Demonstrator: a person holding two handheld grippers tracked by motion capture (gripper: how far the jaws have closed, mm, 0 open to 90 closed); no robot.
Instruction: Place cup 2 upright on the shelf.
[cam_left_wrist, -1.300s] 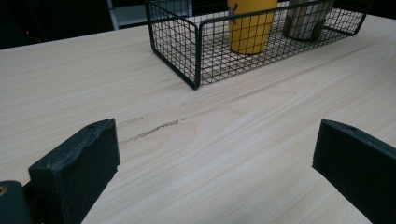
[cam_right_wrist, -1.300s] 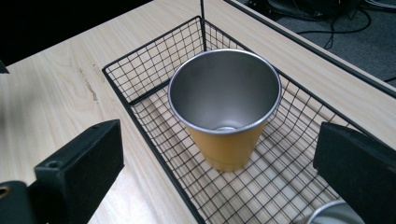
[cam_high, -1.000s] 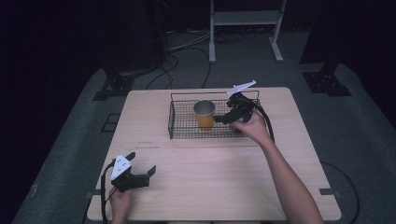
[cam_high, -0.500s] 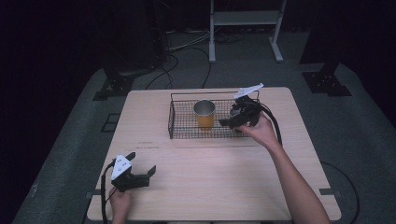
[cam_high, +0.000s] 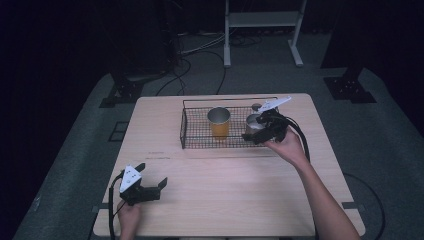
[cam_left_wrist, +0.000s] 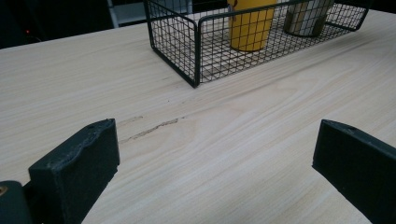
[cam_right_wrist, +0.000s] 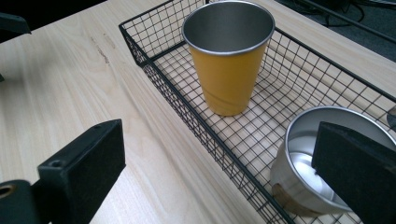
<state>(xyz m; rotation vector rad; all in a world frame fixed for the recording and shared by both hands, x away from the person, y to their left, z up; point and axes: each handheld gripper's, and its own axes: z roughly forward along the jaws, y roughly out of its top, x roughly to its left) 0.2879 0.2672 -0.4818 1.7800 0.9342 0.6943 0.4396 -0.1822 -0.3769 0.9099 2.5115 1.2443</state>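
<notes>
Silver cup (cam_right_wrist: 322, 163) stands upright in the wire basket (cam_high: 195, 132), at its right end, well apart from the yellow cup (cam_high: 219, 122). Right gripper (cam_high: 263, 131) spread wide, one jaw over the silver cup's mouth, the other outside the basket's front wall; probably just let go or lining up. Basket rim crowds any sideways exit, so lift up. Left gripper (cam_high: 145, 189) wide, idle on bare table (cam_high: 225, 200), well apart from the basket.

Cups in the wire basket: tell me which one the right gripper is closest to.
The silver cup at the basket's right end. The right gripper is right beside it, jaws open. The yellow cup stands apart, nearer the basket's middle.
</notes>
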